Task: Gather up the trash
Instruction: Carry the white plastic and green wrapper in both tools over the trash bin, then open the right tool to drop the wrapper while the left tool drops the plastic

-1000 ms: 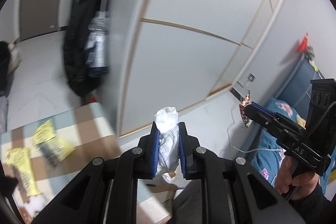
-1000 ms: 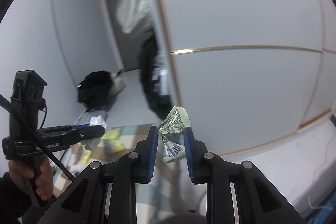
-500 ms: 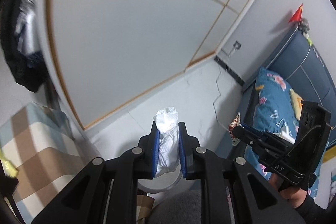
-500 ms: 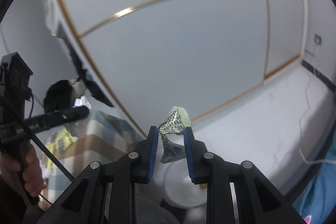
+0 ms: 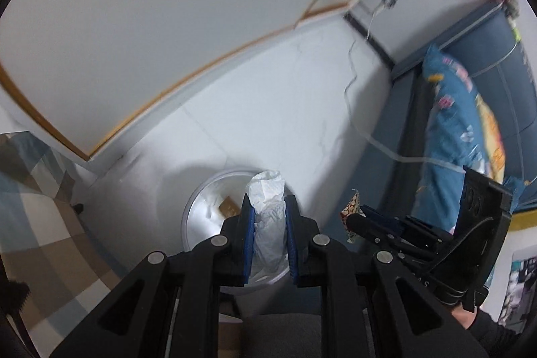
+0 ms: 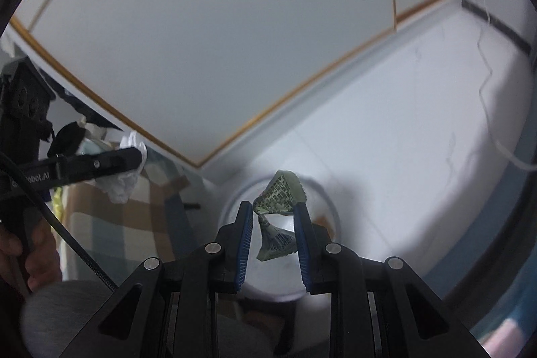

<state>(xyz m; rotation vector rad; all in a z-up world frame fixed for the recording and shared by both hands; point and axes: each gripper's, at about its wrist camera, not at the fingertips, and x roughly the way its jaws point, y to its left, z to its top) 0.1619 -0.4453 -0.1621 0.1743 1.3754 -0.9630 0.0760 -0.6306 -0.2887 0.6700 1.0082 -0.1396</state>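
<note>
My left gripper (image 5: 267, 207) is shut on a crumpled white tissue (image 5: 266, 210) and hangs above the round white trash bin (image 5: 201, 217) on the floor. My right gripper (image 6: 272, 212) is shut on a green printed wrapper (image 6: 278, 197), though the jaws stand wider than half a second ago; it hangs above the same bin (image 6: 327, 207). The right gripper also shows in the left wrist view (image 5: 352, 220) with its wrapper (image 5: 350, 207), to the right of the bin. The left gripper shows in the right wrist view (image 6: 134, 160) holding the tissue (image 6: 124, 183).
A checked tablecloth covers the table (image 5: 30, 217) left of the bin. White wardrobe doors with gold trim (image 5: 167, 22) stand behind. A bed with blue bedding (image 5: 459, 123) is at the right; a white cable (image 5: 352, 79) runs along the floor. A brown scrap (image 5: 228, 205) lies in the bin.
Both grippers swung from the table toward the floor and now hang over the white bin, each still holding its piece. The right gripper's jaws have spread a little.
</note>
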